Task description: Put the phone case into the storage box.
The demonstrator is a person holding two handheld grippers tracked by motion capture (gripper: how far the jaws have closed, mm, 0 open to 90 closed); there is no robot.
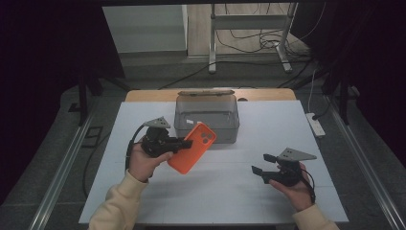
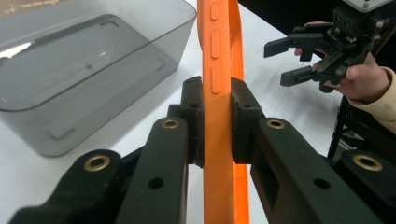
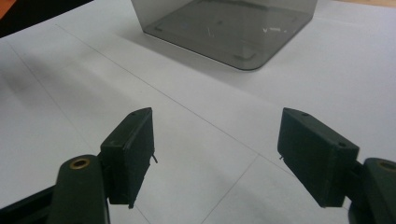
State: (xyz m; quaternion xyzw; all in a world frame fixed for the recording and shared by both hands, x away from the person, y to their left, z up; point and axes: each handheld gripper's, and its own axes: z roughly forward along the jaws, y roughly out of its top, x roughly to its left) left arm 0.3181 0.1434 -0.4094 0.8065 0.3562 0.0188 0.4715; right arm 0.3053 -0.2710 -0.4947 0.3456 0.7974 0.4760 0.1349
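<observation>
The left gripper clamps its fingers on the orange phone case beside the grey box; the right gripper fingers stand apart.

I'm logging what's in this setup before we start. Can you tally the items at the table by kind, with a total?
Orange phone case: 1, clamped in the left gripper
Smoky clear plastic bin: 1, on the white table
Handheld grippers: 2, the right gripper with jaws apart and nothing between them
Total: 4
</observation>
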